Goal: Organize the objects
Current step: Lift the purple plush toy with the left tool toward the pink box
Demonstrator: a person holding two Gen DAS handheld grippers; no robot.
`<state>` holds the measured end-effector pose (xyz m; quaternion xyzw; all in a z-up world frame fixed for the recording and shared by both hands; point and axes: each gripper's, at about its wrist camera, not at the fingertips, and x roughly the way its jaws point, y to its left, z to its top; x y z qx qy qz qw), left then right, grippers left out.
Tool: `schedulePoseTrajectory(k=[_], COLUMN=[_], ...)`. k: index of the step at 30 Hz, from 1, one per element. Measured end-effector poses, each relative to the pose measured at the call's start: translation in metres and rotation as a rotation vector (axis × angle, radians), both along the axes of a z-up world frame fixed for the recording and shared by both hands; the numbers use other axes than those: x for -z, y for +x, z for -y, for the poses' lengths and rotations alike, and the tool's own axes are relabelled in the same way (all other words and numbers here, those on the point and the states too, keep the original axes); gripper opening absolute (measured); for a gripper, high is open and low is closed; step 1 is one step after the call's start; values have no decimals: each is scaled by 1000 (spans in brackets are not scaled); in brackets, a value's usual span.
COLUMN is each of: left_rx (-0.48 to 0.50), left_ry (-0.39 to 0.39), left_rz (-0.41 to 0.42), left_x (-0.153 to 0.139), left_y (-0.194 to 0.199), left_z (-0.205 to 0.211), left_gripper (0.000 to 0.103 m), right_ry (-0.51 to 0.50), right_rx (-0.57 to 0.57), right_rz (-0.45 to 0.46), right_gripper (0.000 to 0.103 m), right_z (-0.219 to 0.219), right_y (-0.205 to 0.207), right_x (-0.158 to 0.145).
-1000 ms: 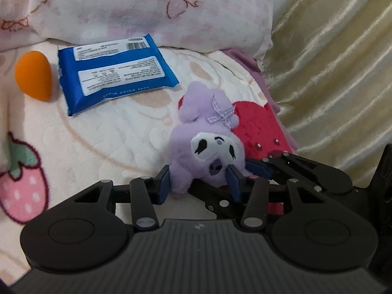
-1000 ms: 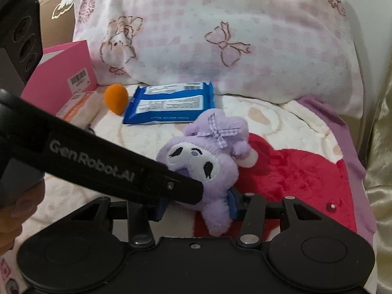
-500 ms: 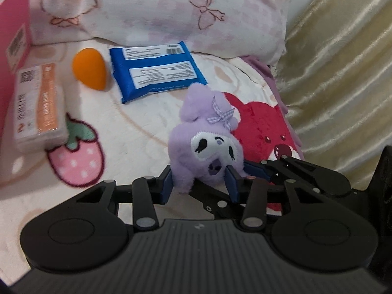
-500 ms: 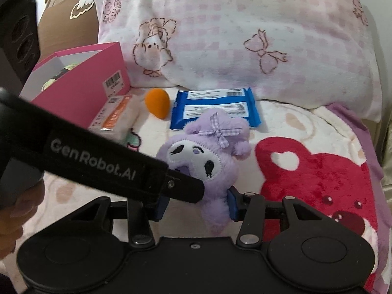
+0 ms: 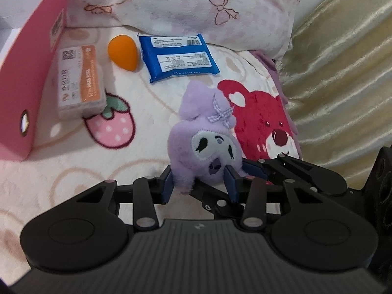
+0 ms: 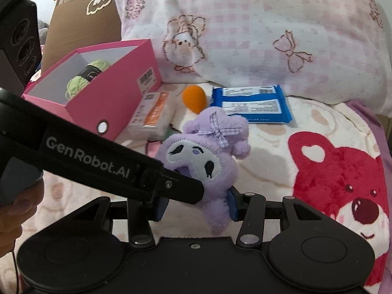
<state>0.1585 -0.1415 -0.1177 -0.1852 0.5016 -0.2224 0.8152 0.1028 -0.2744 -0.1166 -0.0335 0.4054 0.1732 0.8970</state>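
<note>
1. The left gripper [image 5: 199,180] has its blue-padded jaws closed on the lower part of a purple plush toy with a white stitched face and a checked bow [image 5: 205,142]; these jaws have just been closing a little on the toy
2. The right gripper [image 6: 196,204] grips the same plush toy [image 6: 208,156] from its own side, its pads pressed into the fur at the toy's bottom
3. The toy is held up between both grippers, above a cream fleece blanket with strawberry and red bear prints [image 5: 137,93] that covers the bed
4. In the right wrist view the left gripper's black body crosses from the left, and part of a hand [image 6: 17,210] shows at the left edge
5. An open pink cardboard box [image 6: 115,98] stands to the far left on the blanket, with a ball of green yarn [image 6: 83,78] inside
6. Just right of the box lies a white and orange rectangular packet [image 5: 79,80], then an orange egg-shaped sponge [image 5: 123,52], then a blue flat wipes pack [image 5: 178,56]
7. A pink checked pillow with bow prints [image 6: 257,29] lies at the far side, behind these things
</note>
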Motion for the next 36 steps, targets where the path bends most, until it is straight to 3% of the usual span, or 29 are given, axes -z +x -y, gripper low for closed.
schedulePoseTrajectory(k=[14, 19, 29, 36], left_rx=[11, 19, 29, 20], left_ry=[24, 67, 38, 30], left_rz=[-60, -91, -101, -44], left_x=[-38, -50, -71, -94], left_y=[-36, -51, -76, -94], left_z=[-27, -35, -64, -84], left_gripper=[42, 42, 41, 42], right_ry=[-11, -21, -37, -54], right_rx=[-65, -89, -131, -176], right_rz=[-31, -61, -99, -60], right_gripper=[53, 53, 53, 53], right_z=[-28, -42, -67, -85], right_y=[-34, -46, -63, -72], right_x=[-37, -45, -71, -94])
